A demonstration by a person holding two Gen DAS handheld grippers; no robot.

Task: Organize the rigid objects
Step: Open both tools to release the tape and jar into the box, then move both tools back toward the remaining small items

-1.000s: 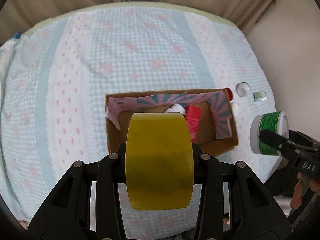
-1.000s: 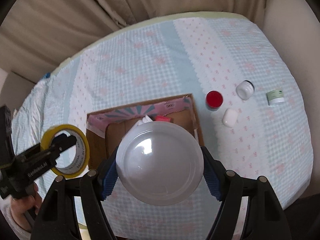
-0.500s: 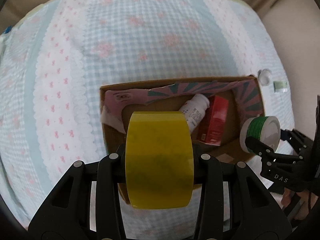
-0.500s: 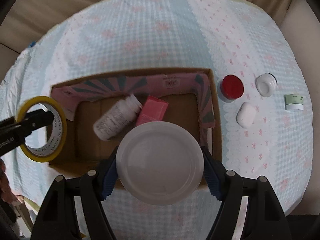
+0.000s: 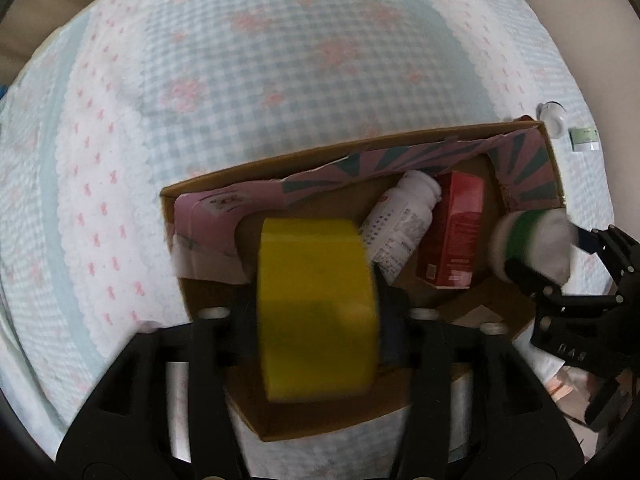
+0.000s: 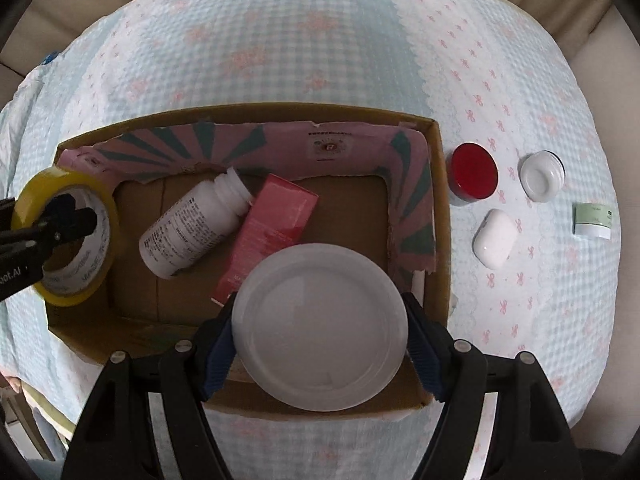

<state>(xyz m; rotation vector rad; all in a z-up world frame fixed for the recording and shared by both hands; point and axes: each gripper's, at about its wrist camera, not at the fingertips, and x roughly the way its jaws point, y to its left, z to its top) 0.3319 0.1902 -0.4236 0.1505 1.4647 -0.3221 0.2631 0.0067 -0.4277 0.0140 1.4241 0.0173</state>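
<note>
Two grippers hang over an open cardboard box [image 6: 438,216] that sits on a table covered by a pale blue gingham cloth [image 6: 280,40] with pink flower and bow prints and white scalloped stripes. Beige curtain folds [image 6: 560,12] close off the room behind the table's far edge, and a plain beige wall [image 5: 600,60] shows at the right of the left wrist view. The left gripper [image 5: 316,316] has its fingers closed on a roll of yellow tape [image 5: 316,312], one finger through the core and one outside, holding it at the box's left end, above the left wall. The right gripper [image 6: 320,332] has its blue-padded fingers [image 6: 218,354] clamped on either side of a round white-lidded jar with a green label [image 5: 532,244], held over the box's near right corner. Inside the box, which is lined with pink and teal printed flaps, a white pill bottle [image 6: 196,224] lies on its side, its cap against a red carton [image 6: 268,236] that lies next to it. On the cloth to the right of the box rest a red-lidded jar [image 6: 474,176] just beside the box wall, a small white jar [image 6: 542,176], a white oval case [image 6: 494,238] and, farthest right, a small pale green tub [image 6: 594,220].
</note>
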